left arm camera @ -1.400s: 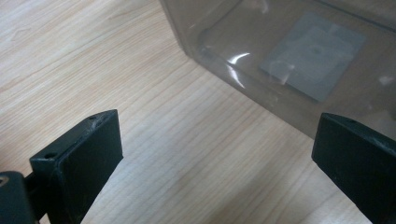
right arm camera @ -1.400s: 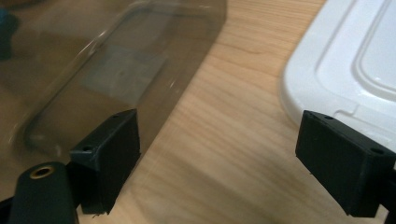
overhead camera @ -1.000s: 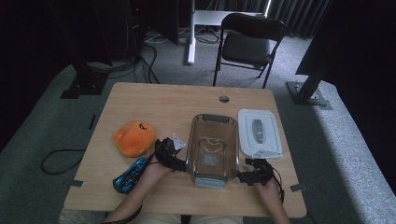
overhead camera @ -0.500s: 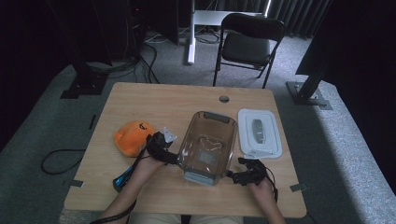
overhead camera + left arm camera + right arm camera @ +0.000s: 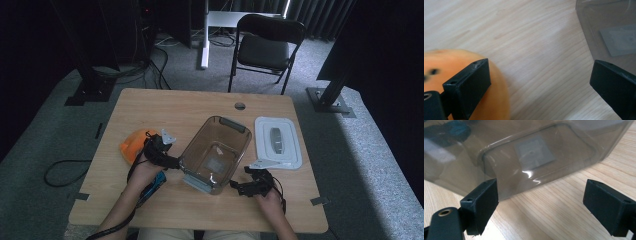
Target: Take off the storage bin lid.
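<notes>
Since a second ago: the clear container (image 5: 216, 153) has turned from square-on to a diagonal lie, its dark-handled end toward the far right and its pale-latched end toward me; both my grippers have shifted with it.
Container now: it sits open-topped on the wooden table (image 5: 165, 107), mid-table, with a pale label showing through its floor.
Lid: the white lid (image 5: 277, 142) lies flat just to the right of the container, apart from it.
Orange thing: a rounded orange object (image 5: 131, 145) lies left of the container, right behind my left gripper.
Blue thing: a small blue item (image 5: 155, 182) lies on the table under my left forearm, partly hidden.
Further off: a small round hole (image 5: 240, 106) in the tabletop near the far edge, and a folding chair (image 5: 264, 46) on the carpet beyond.
In the way, left: the orange object crowds one jaw from behind in the left gripper view (image 5: 461, 75); the container wall (image 5: 609, 32) stands by the other jaw.
In the way, right: the container's near corner (image 5: 529, 157) stands ahead of the jaws in the right gripper view.
Left gripper (image 5: 170, 161): jaws spread wide, bare table between them, gripping nothing; tips close against the container's left wall, contact unclear.
Right gripper (image 5: 239, 188): jaws wide apart, nothing between them; one jaw is hard by the container's lower wall, but I cannot tell whether it touches.
</notes>
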The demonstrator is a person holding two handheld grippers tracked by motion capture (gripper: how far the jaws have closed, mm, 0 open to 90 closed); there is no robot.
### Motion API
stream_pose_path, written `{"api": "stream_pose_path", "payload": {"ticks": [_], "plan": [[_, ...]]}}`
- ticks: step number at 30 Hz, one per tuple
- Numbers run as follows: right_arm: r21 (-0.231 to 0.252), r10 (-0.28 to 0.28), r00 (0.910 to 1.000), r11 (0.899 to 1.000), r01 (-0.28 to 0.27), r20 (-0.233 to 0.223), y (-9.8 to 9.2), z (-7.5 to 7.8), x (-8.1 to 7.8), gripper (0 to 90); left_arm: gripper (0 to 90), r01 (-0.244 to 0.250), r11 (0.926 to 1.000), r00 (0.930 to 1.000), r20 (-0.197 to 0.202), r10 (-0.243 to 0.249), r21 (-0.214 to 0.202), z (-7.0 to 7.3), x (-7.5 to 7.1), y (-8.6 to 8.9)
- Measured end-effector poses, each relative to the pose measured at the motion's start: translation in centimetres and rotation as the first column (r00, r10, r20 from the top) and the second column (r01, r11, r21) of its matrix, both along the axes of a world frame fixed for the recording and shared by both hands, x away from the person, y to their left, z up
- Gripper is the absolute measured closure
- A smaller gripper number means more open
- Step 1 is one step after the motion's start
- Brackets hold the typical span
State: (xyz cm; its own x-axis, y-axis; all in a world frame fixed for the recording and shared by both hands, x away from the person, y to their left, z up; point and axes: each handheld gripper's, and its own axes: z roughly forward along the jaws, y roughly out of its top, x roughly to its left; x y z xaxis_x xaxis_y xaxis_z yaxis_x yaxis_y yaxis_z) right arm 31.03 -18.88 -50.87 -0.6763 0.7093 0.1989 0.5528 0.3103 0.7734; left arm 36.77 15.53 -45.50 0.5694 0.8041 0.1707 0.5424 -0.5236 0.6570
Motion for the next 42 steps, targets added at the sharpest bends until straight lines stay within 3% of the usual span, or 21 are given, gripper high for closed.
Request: {"api": "stream_pose_path", "payload": {"ticks": [6, 12, 15, 21, 31, 35, 42], "plan": [[0.004, -0.001, 1.0, 1.0, 0.001, -0.006, 0.2, -0.3, 0.0, 12.5, 4.1, 0.002, 0.9996, 0.9992, 0.04, -0.003, 0.026, 1.2, -0.4, 0.8], [0.003, 0.008, 0.9999, 1.0, -0.008, -0.013, 0.6, -0.5, 0.3, 12.5, 4.1, -0.028, 0.9973, 0.9965, 0.077, 0.033, -0.068, 3.4, -0.8, 2.7], [0.001, 0.008, 0.9999, 1.0, -0.008, -0.014, 0.6, -0.5, 0.2, 12.5, 4.1, -0.016, 0.9958, 0.9934, 0.112, 0.027, -0.09, 4.3, -1.1, 3.4], [-0.007, 0.005, 0.9999, 1.0, -0.005, -0.013, 0.3, -0.6, 0.1, 12.5, 4.1, -0.034, 0.9942, 0.9907, 0.128, 0.047, -0.102, 4.7, -1.0, 5.1], [-0.015, -0.001, 0.9998, 1.0, 0.001, -0.02, 0.0, -0.8, 0.2, 12.5, 4.1, -0.069, 0.9863, 0.9917, 0.097, 0.084, -0.15, 4.5, -0.8, 9.0], [-0.015, 0.0, 0.9998, 1.0, -0.001, -0.018, 0.1, -0.8, 0.2, 12.5, 4.2, -0.049, 0.9859, 0.9963, 0.061, 0.06, -0.16, 3.4, -0.6, 10.1], [-0.016, -0.004, 0.9998, 1.0, 0.004, -0.019, 0.0, -0.8, 0.3, 12.5, 5.2, -0.08, 0.9886, 0.9965, 0.015, 0.083, -0.128, 1.8, 0.0, 11.3]]}}
